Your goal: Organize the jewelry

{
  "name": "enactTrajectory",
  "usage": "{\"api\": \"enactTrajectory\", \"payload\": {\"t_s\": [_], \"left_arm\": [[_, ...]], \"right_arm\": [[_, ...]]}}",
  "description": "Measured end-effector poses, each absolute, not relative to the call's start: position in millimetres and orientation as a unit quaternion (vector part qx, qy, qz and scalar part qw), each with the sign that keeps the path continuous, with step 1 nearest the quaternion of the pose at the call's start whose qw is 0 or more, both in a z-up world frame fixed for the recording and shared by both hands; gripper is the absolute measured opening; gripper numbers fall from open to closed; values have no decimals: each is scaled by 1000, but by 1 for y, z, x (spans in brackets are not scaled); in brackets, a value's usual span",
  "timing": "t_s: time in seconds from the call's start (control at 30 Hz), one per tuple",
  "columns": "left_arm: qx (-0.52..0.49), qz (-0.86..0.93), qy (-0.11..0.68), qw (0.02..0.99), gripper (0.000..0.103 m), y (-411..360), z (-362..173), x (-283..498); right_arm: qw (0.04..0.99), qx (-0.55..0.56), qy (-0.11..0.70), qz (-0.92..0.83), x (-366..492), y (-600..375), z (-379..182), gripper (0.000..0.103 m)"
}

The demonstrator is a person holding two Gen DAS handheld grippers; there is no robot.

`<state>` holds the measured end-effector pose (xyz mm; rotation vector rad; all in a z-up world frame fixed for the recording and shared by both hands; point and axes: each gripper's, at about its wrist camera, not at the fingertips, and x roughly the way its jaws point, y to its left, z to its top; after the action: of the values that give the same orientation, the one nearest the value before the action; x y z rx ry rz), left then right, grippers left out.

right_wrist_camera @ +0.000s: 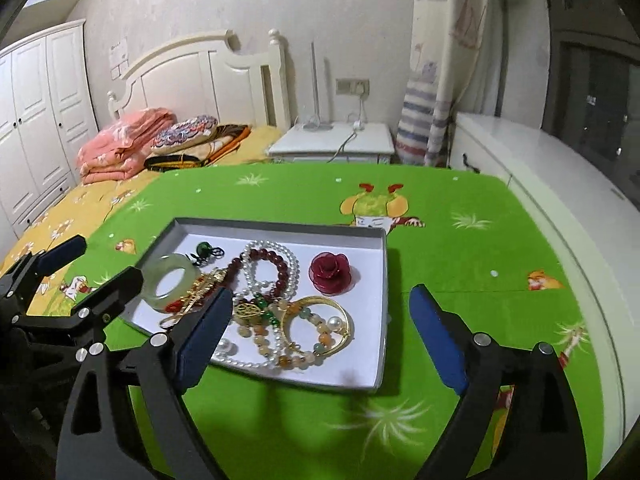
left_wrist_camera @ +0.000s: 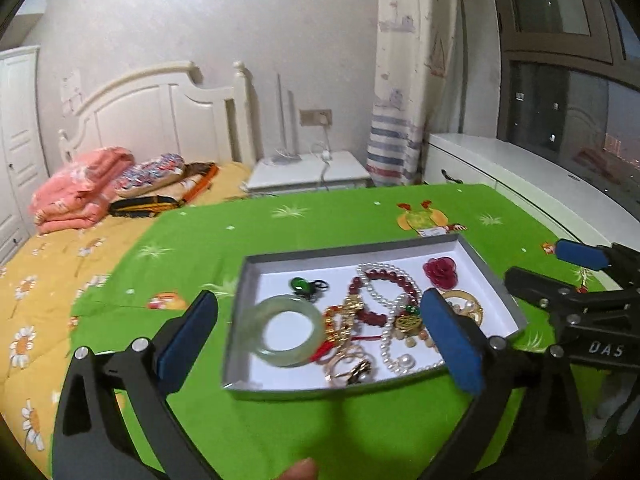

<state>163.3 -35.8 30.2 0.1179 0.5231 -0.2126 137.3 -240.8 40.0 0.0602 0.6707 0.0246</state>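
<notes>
Broadly, bed: the green cartoon-print cloth (right_wrist_camera: 440, 248) covers its near part; far and right edges of the cloth show, with bare green on every side of the tray.
Far end of bed: yellow daisy sheet (left_wrist_camera: 36, 320) with folded pink bedding (left_wrist_camera: 80, 188) by the white headboard (right_wrist_camera: 200, 72).
Tray (right_wrist_camera: 382, 280): shallow grey box with a white floor, lying flat near the middle of the cloth, well in from the cloth's edges.
Tray contents, left part: pale green jade bangle (left_wrist_camera: 289, 330), with a small green-stoned ring (left_wrist_camera: 298, 285) beyond it.
Tray contents, middle: dark red bead bracelet (right_wrist_camera: 256, 260) tangled with a white pearl strand (right_wrist_camera: 276, 248) and gold chains.
Tray contents, right part: red rose brooch (right_wrist_camera: 331, 273) lying alone, gold bangle (right_wrist_camera: 320, 326) nearer, with mixed beads across it.
Left hand-held gripper (left_wrist_camera: 320, 336): spread wide, nothing between the pads, above the tray's near left part.
Right hand-held gripper (right_wrist_camera: 320, 340): spread wide, empty, over the tray's near right corner.
</notes>
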Motion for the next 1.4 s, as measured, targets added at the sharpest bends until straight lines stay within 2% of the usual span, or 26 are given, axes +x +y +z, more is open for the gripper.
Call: {"api": "enactTrajectory", "payload": {"t_s": [0.23,0.43,0.83,1.4], "left_arm": [[73,-65,249,964,98,-18,40,125],[47,-77,265,960,98,-7,41,110],[42,-80,285,954,98,-8,38,101],[52,-75,296,951,98,-17,29,105]], "right_arm": [[954,21,297,-16,95,-229,54,85],[948,44,314,-17,75,-226,50,85],[932,39,359,-15,67,-215,28,84],[934,26,355,-26,68,-212,31,84]]}}
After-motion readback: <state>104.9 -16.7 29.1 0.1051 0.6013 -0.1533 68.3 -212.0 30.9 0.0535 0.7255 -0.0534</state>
